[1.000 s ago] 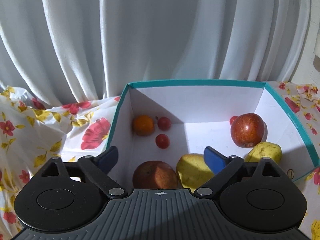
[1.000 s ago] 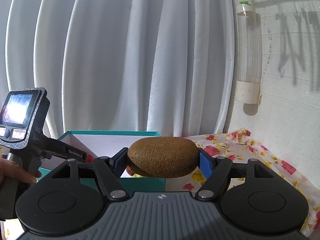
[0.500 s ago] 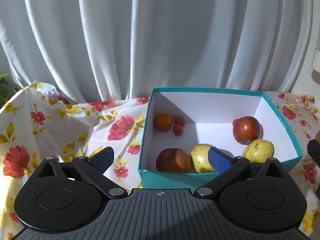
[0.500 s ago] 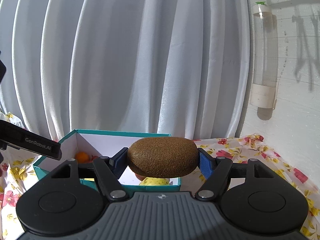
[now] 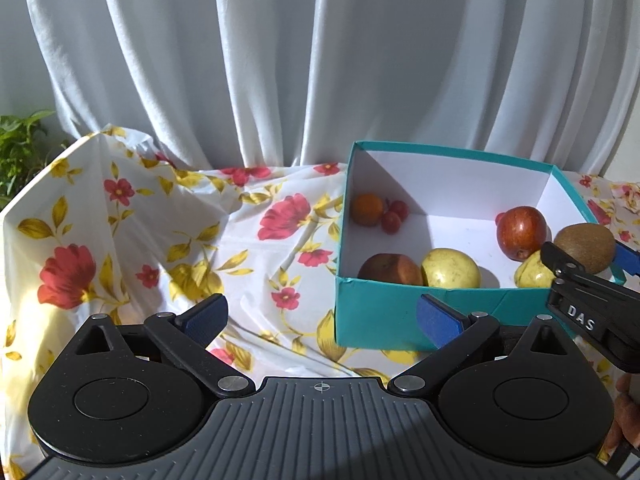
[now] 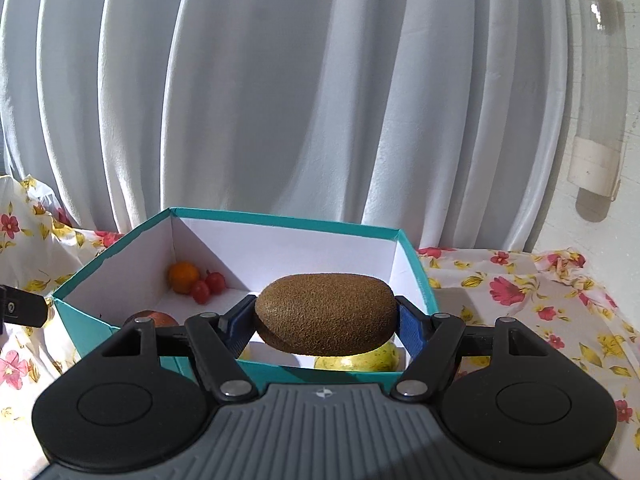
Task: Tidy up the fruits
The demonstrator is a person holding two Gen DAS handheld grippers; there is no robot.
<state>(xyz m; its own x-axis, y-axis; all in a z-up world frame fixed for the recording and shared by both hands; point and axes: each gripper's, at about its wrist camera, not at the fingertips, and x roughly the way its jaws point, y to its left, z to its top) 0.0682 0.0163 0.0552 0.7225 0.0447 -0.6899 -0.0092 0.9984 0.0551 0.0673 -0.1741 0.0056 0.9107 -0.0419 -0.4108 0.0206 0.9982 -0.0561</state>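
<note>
Left claw (image 5: 322,316) gapes wide over the floral cloth (image 5: 160,240), left of the teal box (image 5: 400,312). Only its view shows the red apple (image 5: 521,232) deep inside; the orange (image 5: 367,209) sits in the box's far-left corner. Right claw (image 6: 325,320) pinches a fuzzy, oval kiwi (image 6: 326,312) above the box's near wall, half hiding a yellow fruit (image 6: 360,360).

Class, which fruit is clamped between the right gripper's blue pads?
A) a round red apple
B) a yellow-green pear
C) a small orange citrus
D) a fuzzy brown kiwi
D: the right gripper is shut on the fuzzy brown oval kiwi, near the teal cardboard box.
</note>
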